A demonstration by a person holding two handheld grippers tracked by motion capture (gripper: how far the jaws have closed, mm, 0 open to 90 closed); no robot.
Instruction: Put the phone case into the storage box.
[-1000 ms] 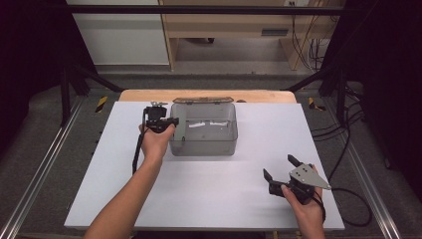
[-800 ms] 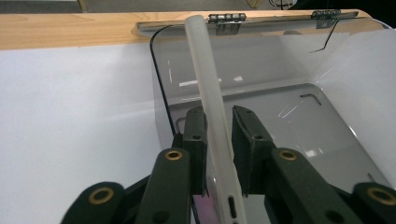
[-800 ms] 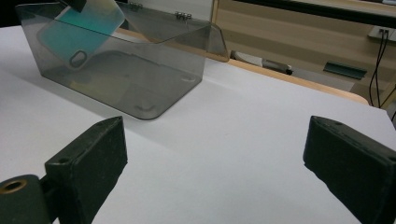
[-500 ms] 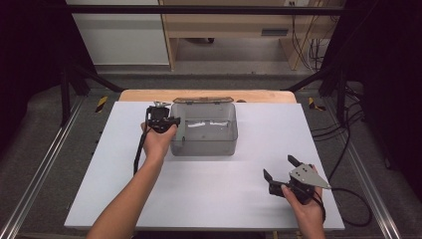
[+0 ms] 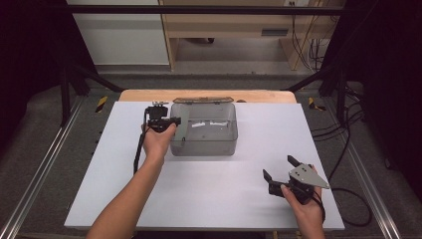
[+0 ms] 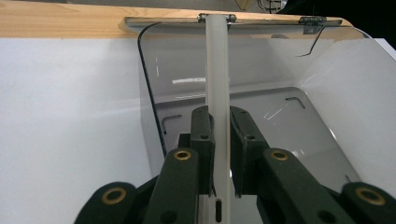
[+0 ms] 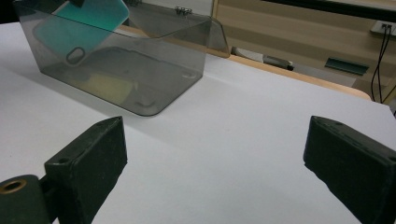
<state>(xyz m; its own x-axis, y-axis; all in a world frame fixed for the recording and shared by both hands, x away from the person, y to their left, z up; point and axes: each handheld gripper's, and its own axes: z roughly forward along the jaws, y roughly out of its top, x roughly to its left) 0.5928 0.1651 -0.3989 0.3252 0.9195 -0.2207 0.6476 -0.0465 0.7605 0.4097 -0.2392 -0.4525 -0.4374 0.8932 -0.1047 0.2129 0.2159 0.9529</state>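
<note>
A see-through grey plastic box (image 5: 204,130) sits in the upper middle of the high view, on a white table (image 5: 99,199). Its long side runs left to right, and its open top faces up. Its lid (image 5: 203,100) hangs open at the back edge, over a wooden strip (image 5: 139,94). The left gripper (image 5: 175,120) is squeezed shut on the box's thin left wall (image 6: 217,70); in the left gripper view that wall stands like a pale strip between the black jaws. The right gripper (image 5: 280,168) rests at the lower right with its jaws wide apart, holding nothing. Lots of bare, smooth table lies around the box.
</note>
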